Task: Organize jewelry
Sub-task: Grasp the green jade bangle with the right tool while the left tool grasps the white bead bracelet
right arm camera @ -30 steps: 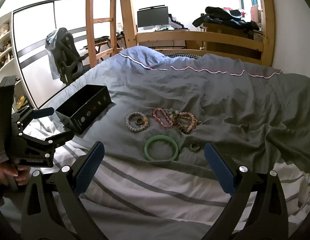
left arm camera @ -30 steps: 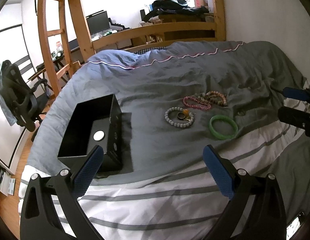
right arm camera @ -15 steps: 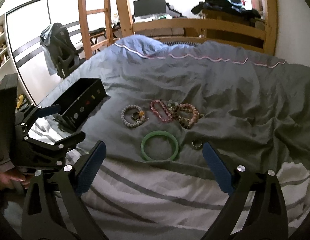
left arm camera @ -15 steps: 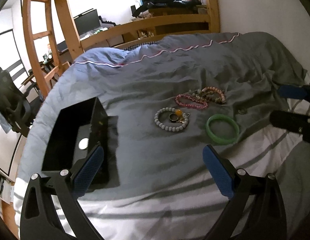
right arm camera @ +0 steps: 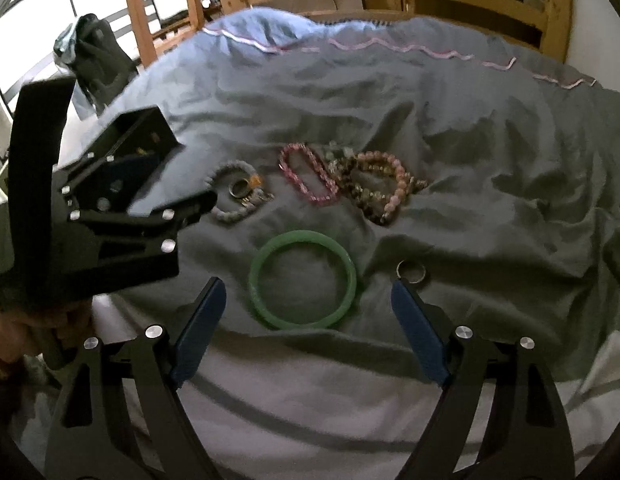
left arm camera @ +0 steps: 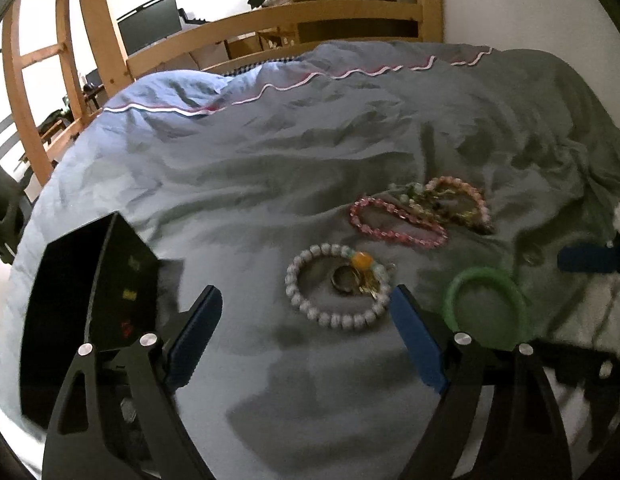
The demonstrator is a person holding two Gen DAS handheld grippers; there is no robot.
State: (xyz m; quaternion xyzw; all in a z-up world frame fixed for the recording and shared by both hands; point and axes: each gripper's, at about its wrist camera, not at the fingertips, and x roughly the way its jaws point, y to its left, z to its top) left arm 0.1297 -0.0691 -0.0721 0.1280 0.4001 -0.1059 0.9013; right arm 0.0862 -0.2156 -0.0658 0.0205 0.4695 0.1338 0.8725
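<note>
A bed [right arm camera: 450, 92] covered by a grey-blue duvet [left arm camera: 237, 168] was shown filling both views, with a wooden bed frame [left arm camera: 269, 12] at 12 o'clock. A black open box [left arm camera: 89, 296] was seen resting on the duvet at 9 o'clock in the left wrist view. The left tongs [left arm camera: 305, 336] were held spread wide above the duvet, with nothing between the blue pads [left arm camera: 416, 344]; in the right wrist view they were seen in front of the box, gripped by a hand [right arm camera: 41, 332] at 8 o'clock. The right tongs [right arm camera: 305, 332] were likewise held spread and empty, framing the green bangle [right arm camera: 302, 284], which lay flat at the centre of that view. A white beaded bracelet [left arm camera: 338, 286] was seen at the centre of the left wrist view, just ahead of the left tongs, with a metal ring [left arm camera: 344, 278] and an orange bead [left arm camera: 362, 260] lying inside its loop. A pink beaded bracelet [right arm camera: 307, 174] was laid at 12 o'clock from the bangle, touching a tangle of mixed beaded bracelets [right arm camera: 380, 186] on its 3 o'clock side. A small ring [right arm camera: 410, 271] was seen on the duvet just beside the bangle at 3 o'clock, close to the tip of one right pad [right arm camera: 418, 332].
</note>
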